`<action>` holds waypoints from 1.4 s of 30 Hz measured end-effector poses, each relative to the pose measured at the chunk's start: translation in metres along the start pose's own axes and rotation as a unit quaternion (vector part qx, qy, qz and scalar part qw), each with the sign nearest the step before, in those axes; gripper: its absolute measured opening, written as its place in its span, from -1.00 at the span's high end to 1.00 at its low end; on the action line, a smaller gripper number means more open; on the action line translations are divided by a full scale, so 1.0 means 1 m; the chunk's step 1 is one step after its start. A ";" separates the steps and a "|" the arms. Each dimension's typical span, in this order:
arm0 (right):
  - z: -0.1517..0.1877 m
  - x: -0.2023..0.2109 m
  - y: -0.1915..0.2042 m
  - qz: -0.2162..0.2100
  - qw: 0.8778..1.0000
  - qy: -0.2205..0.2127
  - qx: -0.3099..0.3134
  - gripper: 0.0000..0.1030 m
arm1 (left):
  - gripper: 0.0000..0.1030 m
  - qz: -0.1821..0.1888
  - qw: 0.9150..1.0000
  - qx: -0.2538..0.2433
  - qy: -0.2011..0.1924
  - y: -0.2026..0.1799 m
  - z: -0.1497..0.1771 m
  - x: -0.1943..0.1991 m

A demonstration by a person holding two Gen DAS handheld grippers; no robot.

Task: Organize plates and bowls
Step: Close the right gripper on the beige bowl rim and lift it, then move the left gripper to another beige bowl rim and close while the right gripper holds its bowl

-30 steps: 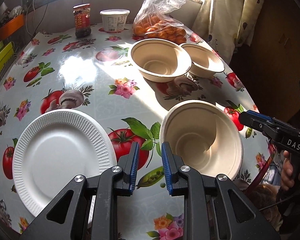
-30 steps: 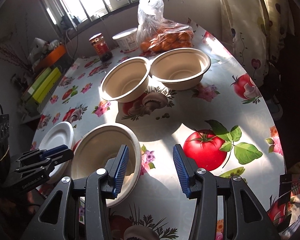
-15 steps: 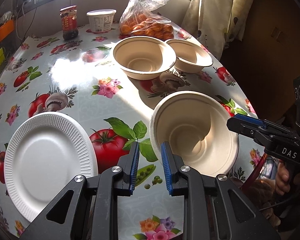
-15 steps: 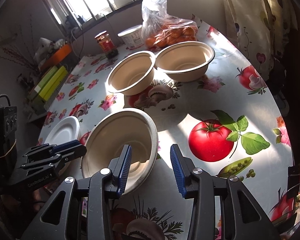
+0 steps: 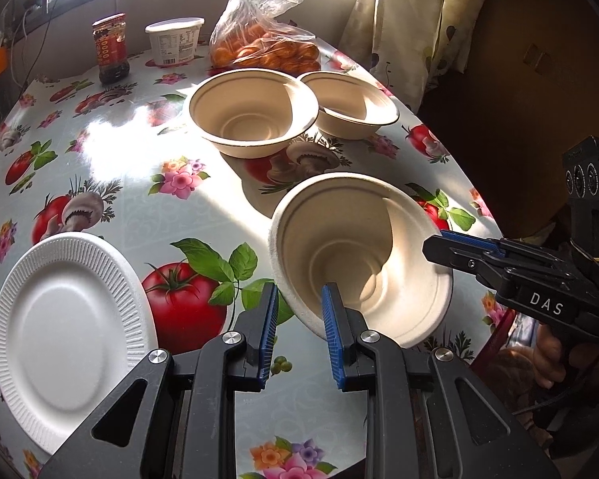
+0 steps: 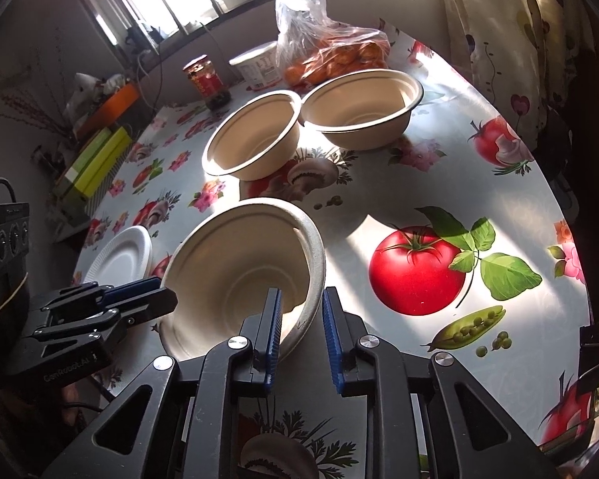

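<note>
Three beige paper bowls and a white ribbed plate (image 5: 68, 335) (image 6: 119, 255) are on the fruit-print tablecloth. The near bowl (image 5: 351, 247) (image 6: 235, 263) is tilted off the cloth. My right gripper (image 6: 301, 329) (image 5: 435, 241) is closing its jaws on this bowl's rim; the wall sits between the blue pads. My left gripper (image 5: 299, 331) (image 6: 159, 295) is narrowly open and straddles the opposite rim, one finger inside the bowl and one outside, without pressing. The other two bowls (image 5: 251, 119) (image 5: 355, 103) stand side by side farther back. The plate lies left of the left gripper.
At the table's far end stand a dark red jar (image 5: 110, 48), a white tub (image 5: 175, 40) and a plastic bag of oranges (image 5: 267, 40). A curtain (image 5: 411, 20) hangs past the right edge. Green boxes (image 6: 96, 163) lie beyond the left side.
The right jaws have narrowed onto the near bowl's rim, and the bowl has tipped up. The left gripper slid right, away from the plate, until the bowl's rim came between its fingers.
</note>
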State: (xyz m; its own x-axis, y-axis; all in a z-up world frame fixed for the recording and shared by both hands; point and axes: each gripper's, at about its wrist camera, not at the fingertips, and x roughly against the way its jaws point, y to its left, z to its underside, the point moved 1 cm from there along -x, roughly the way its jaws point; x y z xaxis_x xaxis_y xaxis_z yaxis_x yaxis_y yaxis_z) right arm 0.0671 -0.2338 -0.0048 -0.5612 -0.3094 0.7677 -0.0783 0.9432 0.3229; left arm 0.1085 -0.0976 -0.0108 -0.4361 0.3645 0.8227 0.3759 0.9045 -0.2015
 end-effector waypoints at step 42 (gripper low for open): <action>-0.072 0.041 -0.017 0.036 0.996 -0.070 -0.047 0.03 | 0.54 0.002 0.998 0.037 -0.046 0.072 -0.099 0.038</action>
State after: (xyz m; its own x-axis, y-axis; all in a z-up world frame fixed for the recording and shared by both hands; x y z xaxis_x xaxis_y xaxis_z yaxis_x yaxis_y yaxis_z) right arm 0.1048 -0.2710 0.0608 -0.6728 -0.2151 0.7079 0.0407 0.9446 0.3257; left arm 0.2003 -0.0407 0.0584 -0.5099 0.3838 0.7699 0.3186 0.9155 -0.2455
